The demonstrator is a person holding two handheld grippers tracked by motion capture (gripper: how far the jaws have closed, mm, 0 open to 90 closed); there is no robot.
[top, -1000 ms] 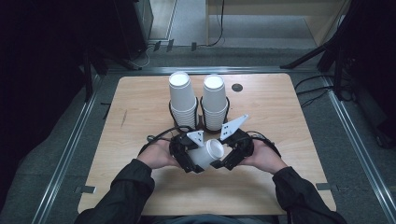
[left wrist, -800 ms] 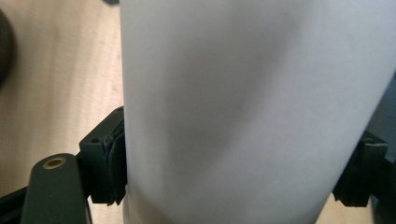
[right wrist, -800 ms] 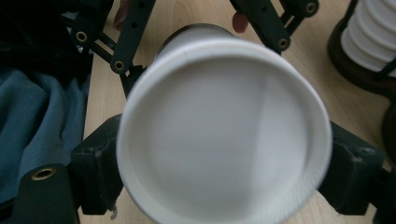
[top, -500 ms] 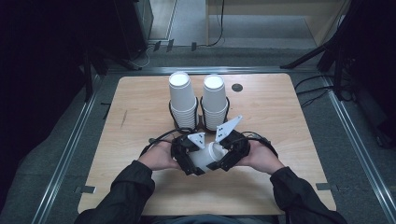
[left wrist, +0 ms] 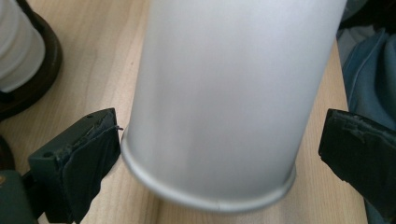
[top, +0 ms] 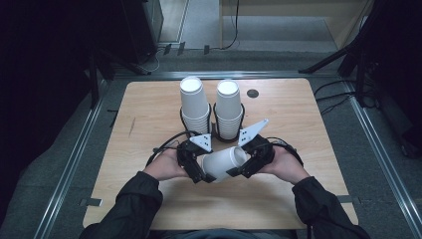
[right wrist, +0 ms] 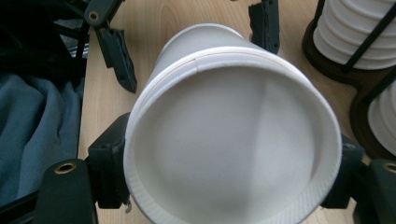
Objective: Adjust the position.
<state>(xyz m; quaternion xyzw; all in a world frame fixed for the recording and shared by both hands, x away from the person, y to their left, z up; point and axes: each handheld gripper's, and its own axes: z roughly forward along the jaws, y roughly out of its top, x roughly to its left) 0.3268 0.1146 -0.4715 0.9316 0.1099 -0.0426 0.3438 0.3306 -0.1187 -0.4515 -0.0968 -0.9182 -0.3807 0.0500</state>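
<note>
so the cup (top: 225, 162) is lying on its side between the two tongs, above the desk's near edge, about mid-width, long axis running left-right. the mouth end sits in the right tongs (top: 251, 164), whose jaws press the rim on both sides. the base end points at the left tongs (top: 195, 167), which have just been opening: jaws wide, one pad (left wrist: 91, 154) barely at the base rim, the other clear. so right has it now. the right gripper view looks straight into the mouth (right wrist: 233, 140); the left one shows the outer wall (left wrist: 224, 93). two stacks (top: 211, 107) stand behind.
</note>
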